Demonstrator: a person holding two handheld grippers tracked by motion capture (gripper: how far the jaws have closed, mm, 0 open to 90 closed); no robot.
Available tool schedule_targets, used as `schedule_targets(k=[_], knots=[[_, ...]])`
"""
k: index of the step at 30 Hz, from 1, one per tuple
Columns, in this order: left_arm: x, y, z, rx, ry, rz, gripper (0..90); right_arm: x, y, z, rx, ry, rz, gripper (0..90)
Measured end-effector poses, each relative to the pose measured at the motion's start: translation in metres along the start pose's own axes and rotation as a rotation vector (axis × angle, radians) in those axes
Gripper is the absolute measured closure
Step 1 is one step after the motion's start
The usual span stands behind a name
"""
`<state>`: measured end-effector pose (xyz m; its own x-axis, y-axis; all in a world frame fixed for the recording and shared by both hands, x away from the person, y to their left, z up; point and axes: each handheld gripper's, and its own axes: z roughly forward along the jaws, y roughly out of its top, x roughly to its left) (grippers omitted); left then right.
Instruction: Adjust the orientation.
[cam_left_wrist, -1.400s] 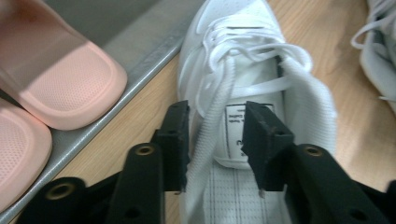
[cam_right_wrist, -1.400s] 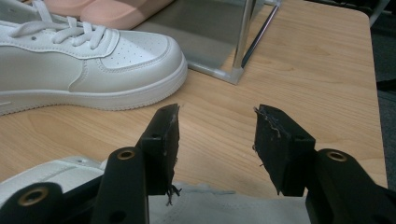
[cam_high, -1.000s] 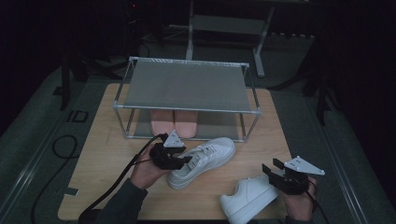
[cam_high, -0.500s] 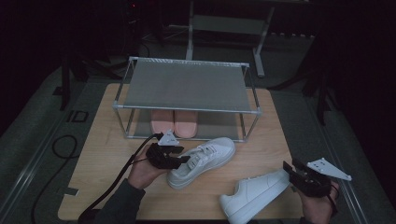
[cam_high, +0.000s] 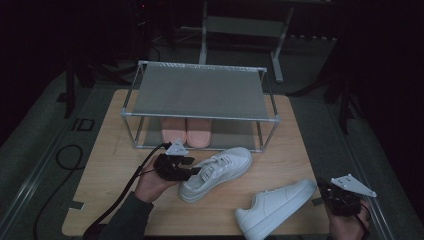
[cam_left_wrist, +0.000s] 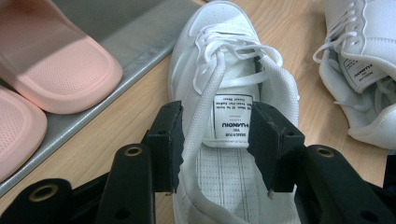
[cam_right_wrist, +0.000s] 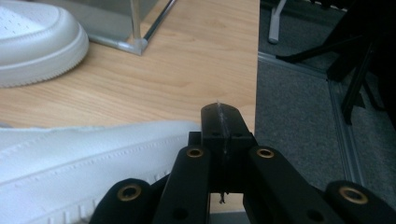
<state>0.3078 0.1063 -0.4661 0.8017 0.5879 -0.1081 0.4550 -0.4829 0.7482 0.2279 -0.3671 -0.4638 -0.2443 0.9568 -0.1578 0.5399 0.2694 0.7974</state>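
A white sneaker (cam_high: 215, 170) lies on the wooden table (cam_high: 115, 165) in front of the rack. My left gripper (cam_high: 192, 172) is shut on its heel end: in the left gripper view one pad (cam_left_wrist: 169, 140) presses the outer side wall and the other sits against the tongue (cam_left_wrist: 232, 116). A second white sneaker (cam_high: 275, 205) lies at the front right on its side. Just right of it, by the table's edge, my right gripper (cam_high: 322, 192) has just been closing. Its jaws meet with nothing between them (cam_right_wrist: 219, 116), beside that sneaker's sole (cam_right_wrist: 70, 158).
A metal rack (cam_high: 200, 92) with a grey mesh top stands at the table's back. A pair of pink slippers (cam_high: 186, 131) sits on its lower level. Dark floor drops off past the table's right edge (cam_right_wrist: 299, 116). A cable (cam_high: 65, 165) trails off the left side.
My right gripper has moved right toward the table's edge and its jaws have closed from wide open to shut. The left gripper and its sneaker have stayed put.
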Motion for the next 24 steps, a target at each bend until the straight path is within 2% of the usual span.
schedule_targets(k=[8, 16, 19, 24], knots=[[0.001, 0.000, 0.000, -0.005, -0.001, -0.010, 55.1, 0.003, -0.008, 0.003, 0.036, -0.016, -0.003, 90.0], [0.002, -0.001, 0.001, -0.002, -0.003, -0.010, 55.1, 0.000, -0.019, 0.001, 0.056, -0.021, 0.014, 90.0], [0.002, -0.001, 0.002, 0.003, -0.004, -0.011, 55.1, -0.002, -0.027, 0.002, 0.090, -0.011, 0.024, 90.0], [0.003, -0.001, 0.000, 0.002, -0.002, -0.013, 55.1, 0.003, -0.031, 0.001, 0.100, 0.003, 0.024, 90.0]])
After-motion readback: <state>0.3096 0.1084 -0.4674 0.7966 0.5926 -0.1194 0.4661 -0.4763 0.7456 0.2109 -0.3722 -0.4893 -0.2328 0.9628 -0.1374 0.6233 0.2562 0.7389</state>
